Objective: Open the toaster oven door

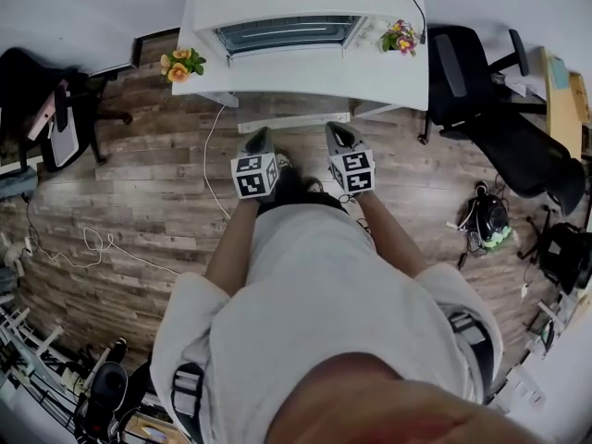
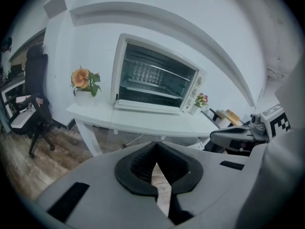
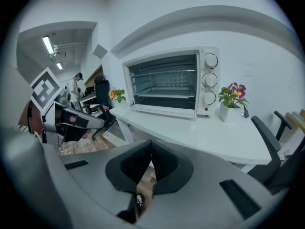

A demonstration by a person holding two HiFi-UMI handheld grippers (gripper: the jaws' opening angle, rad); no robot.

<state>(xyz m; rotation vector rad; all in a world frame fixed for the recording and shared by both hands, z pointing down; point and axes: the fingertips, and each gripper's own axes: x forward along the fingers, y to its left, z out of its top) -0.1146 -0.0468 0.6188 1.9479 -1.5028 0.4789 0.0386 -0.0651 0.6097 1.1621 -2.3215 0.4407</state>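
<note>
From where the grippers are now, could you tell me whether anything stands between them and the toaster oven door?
Nothing visible does. Only bare table lies before the toaster oven door; the orange flowers and purple flowers stand off to its sides, clear of the left gripper and right gripper.

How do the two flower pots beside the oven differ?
The left flowers are orange; the right flowers are purple and yellow. The left flowers stand at the left edge of the table, clear of the oven; the right flowers stand close by its knob side. Both are small potted plants on the white table, flanking the oven.
</note>
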